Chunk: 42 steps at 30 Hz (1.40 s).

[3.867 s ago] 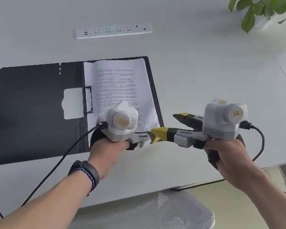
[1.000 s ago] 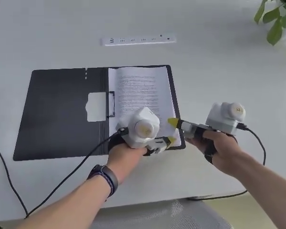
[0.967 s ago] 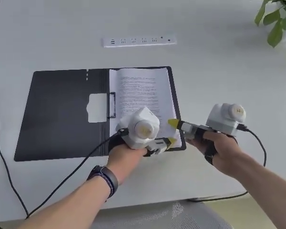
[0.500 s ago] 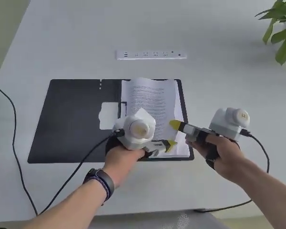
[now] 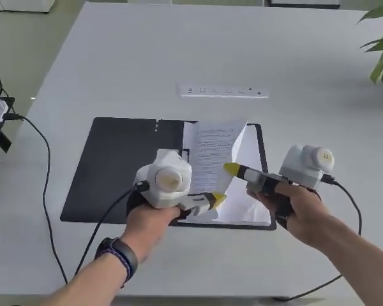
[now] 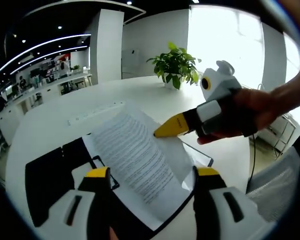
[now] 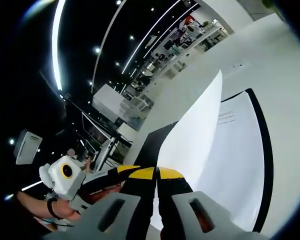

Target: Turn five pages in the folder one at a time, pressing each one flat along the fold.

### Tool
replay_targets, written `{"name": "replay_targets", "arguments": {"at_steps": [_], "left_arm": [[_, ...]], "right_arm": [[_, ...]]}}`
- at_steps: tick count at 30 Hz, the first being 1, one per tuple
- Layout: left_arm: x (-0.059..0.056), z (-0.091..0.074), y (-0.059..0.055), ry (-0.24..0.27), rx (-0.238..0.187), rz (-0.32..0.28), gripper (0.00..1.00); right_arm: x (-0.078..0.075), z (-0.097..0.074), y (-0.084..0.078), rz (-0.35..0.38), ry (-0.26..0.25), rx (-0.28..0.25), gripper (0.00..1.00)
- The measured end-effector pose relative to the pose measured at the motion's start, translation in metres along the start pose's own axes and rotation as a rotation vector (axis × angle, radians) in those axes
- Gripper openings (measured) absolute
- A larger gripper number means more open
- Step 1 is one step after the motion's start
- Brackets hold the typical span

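Right gripper: we see its jaws pinched shut on a raised page;
Left gripper: jaws spread wide, empty; above the folder

Bright, even daylight on my head view, the white bench close to washed out, shadows soft and faint. Left gripper view: the window blows out to pure glare. Right gripper view is dim, ceiling light strips bent by the fisheye, the page glowing white, edges going soft
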<state>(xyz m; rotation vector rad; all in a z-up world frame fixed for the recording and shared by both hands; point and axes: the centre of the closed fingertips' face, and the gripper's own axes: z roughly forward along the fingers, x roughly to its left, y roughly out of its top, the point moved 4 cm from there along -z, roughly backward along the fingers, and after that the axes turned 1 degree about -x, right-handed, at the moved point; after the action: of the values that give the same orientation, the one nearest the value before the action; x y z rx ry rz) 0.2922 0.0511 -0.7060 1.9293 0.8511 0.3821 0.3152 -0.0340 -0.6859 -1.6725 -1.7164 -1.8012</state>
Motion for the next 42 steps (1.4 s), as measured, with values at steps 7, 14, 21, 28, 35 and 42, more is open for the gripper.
{"name": "replay_targets", "arguments": {"at_steps": [7,14,21,28,35,42], "left_arm": [[0.025,-0.028,-0.008,0.056,-0.011,-0.022,0.66],[0.042,-0.056,-0.016,0.092,-0.020,-0.032,0.67],[0.055,-0.078,-0.020,0.129,-0.031,-0.034,0.68],[0.074,-0.105,-0.022,0.194,-0.055,-0.063,0.68],[0.083,-0.128,-0.027,0.243,-0.063,-0.090,0.69],[0.085,-0.147,-0.035,0.272,-0.059,-0.100,0.71]], "right_arm": [[0.018,0.017,0.004,-0.034,0.047,0.016,0.00],[0.032,0.035,0.002,-0.054,0.084,0.043,0.00],[0.053,0.057,-0.001,-0.073,0.126,0.069,0.00],[0.074,0.082,-0.012,-0.091,0.176,0.109,0.00],[0.091,0.108,-0.028,-0.100,0.225,0.176,0.00],[0.099,0.133,-0.046,-0.084,0.243,0.230,0.00]]}}
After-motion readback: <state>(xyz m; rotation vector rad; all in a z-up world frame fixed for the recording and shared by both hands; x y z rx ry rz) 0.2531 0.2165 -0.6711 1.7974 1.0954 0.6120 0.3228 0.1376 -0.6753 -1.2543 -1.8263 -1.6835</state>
